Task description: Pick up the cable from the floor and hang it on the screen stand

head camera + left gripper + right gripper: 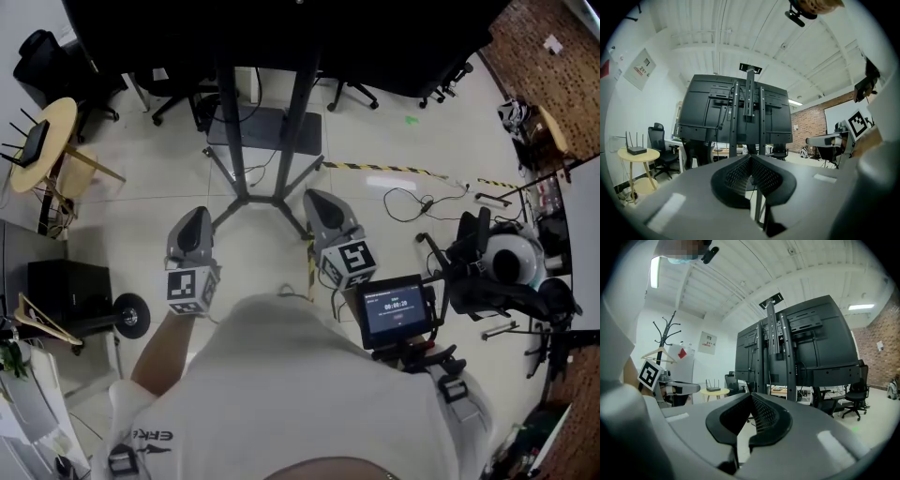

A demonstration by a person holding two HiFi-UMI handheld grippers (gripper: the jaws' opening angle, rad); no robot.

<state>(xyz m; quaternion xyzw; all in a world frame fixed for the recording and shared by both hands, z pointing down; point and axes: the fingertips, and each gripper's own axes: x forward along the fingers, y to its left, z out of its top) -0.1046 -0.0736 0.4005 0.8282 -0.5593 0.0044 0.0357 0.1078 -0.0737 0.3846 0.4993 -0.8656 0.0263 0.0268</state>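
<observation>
The person holds both grippers out in front of the chest, side by side and close to level, both aimed at the screen stand point(298, 112). The left gripper point(196, 215) sits at the end of a bare left forearm point(161, 354), with its marker cube point(192, 290) turned up toward the head camera. In the left gripper view its two jaws meet at the tips and nothing is between them. The right gripper point(315, 199) is angled slightly inward toward the stand's base. Its jaws are also pressed together at the tips and are empty in the right gripper view. Each gripper shows at the edge of the other's view, which confirms they are roughly abreast.

A black cable point(410, 202) lies in loose loops on the pale floor point(375, 122), to the right of the stand's legs and well apart from both grippers. Neither gripper touches it. A strip of yellow-and-black tape point(380, 169) runs across the floor just beyond it.

The stand rises on two dark posts from splayed legs, carrying a large black screen point(736, 108) seen from behind. To the left is a round side table point(45, 141) with a router point(33, 141) on it, and an office chair point(660, 143) stands beside it.
</observation>
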